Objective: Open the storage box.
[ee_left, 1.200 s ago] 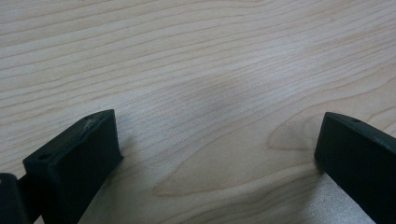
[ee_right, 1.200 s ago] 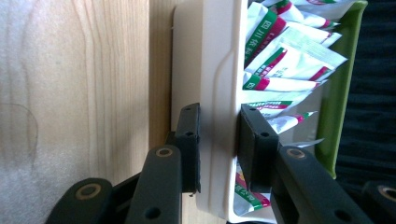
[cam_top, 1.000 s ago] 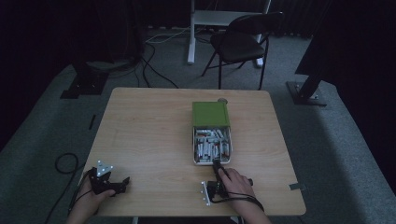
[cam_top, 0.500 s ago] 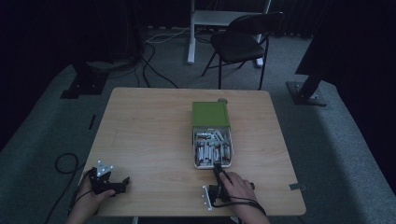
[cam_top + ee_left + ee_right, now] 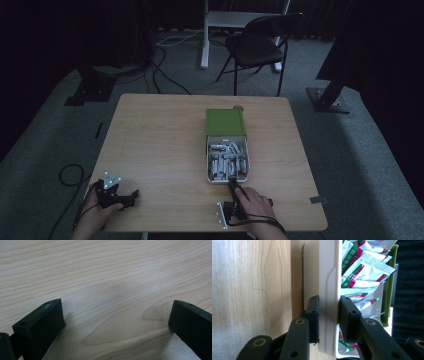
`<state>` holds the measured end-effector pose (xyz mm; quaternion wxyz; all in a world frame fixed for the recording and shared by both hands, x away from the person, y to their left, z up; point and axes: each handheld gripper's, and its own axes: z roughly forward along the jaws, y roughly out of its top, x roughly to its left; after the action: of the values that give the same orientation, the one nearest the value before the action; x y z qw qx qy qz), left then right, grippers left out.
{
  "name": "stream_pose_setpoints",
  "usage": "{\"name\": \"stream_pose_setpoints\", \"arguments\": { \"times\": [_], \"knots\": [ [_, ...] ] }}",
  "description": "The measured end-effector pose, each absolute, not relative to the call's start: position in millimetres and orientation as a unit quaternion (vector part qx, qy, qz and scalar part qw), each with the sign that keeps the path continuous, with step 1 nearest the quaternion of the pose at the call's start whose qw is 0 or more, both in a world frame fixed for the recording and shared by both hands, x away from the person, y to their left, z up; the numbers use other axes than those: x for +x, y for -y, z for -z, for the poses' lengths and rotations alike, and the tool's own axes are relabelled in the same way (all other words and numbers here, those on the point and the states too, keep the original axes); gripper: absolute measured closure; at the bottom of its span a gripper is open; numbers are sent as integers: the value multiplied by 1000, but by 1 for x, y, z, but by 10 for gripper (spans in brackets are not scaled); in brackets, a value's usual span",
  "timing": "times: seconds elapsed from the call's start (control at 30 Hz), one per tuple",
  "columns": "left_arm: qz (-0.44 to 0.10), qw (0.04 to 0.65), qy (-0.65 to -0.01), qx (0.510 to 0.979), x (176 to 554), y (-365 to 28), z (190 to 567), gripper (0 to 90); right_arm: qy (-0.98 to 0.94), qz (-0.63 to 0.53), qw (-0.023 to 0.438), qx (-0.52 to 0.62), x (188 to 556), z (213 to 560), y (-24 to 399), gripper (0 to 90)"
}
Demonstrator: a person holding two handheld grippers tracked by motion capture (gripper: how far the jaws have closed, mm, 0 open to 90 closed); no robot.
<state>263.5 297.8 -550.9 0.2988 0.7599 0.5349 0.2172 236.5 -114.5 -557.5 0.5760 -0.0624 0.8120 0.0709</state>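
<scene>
A white tray (image 5: 209, 165) full of red, green and white sachets (image 5: 227, 162) sticks out from under a green cover (image 5: 226, 122) at the table's middle right. My right gripper (image 5: 232, 186) lies at the tray's near end, a hand around it. In the right gripper view, that gripper (image 5: 329, 302) is shut on the tray's white near wall (image 5: 328, 277), one jaw outside and one inside among the sachets (image 5: 362, 272). My left gripper (image 5: 134, 194) rests at the front left corner. Its jaws (image 5: 117, 307) stand wide open over bare wood.
The wooden table (image 5: 160, 145) is bare on its left half. A small grey object (image 5: 238, 107) sits just behind the green cover. A folding chair (image 5: 260, 45) and cables (image 5: 165, 75) are on the floor beyond the far edge.
The white tray's near end has come slightly toward the table's front edge with the right gripper, so more of it shows below the green cover. The left gripper has stayed put.
</scene>
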Motion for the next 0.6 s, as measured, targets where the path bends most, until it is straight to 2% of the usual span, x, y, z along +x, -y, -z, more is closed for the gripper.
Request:
{"name": "stream_pose_setpoints", "arguments": {
  "times": [0.37,0.43,0.47,0.6],
  "knots": [
    [-217,299,-535,760,263,-298,551,7,-811,-77,577,-57,233,558,116,713],
    [-217,299,-535,760,263,-298,551,7,-813,-79,575,-54,232,558,116,702],
    [-217,299,-535,760,264,-298,551,7,-815,-82,571,-50,232,556,116,659],
    [-217,299,-535,760,264,-298,551,7,-821,-97,561,-42,229,547,115,634]
  ]
}}
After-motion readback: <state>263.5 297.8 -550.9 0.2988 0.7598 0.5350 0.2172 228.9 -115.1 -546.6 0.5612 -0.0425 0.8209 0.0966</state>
